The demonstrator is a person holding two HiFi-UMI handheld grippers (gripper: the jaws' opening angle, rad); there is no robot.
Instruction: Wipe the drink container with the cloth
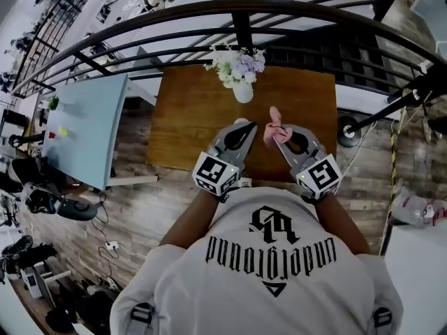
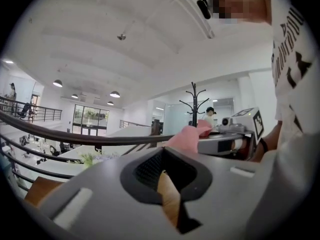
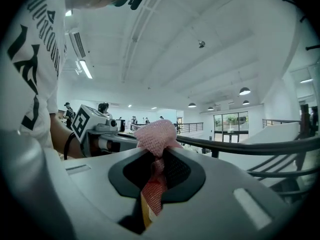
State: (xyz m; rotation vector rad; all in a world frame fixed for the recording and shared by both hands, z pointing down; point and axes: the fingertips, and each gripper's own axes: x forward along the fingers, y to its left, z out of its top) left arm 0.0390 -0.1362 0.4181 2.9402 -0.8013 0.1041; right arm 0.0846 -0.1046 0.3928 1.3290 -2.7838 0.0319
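The right hand-held gripper is clamped on the pink cloth. A strip of the mesh fabric is pinched between its jaws, and the rest bunches up in a loose knot above the tips. The left hand-held gripper has its jaws closed together, with nothing between them. In the head view both are held level over the wooden worktop, close in front of the person's white printed T-shirt. The left hand-held gripper sits at 9 o'clock of the right one, and their tips angle toward each other. The cloth hangs at the right tip, just beside the left tip, and whether they touch cannot be told. A white vase of pale flowers stands upright at 12 o'clock from the two tips, near the far edge of the worktop and well apart from the cloth. A dark metal railing curves past the worktop at 12 o'clock. A pale blue table stands at 9 o'clock on the plank floor.
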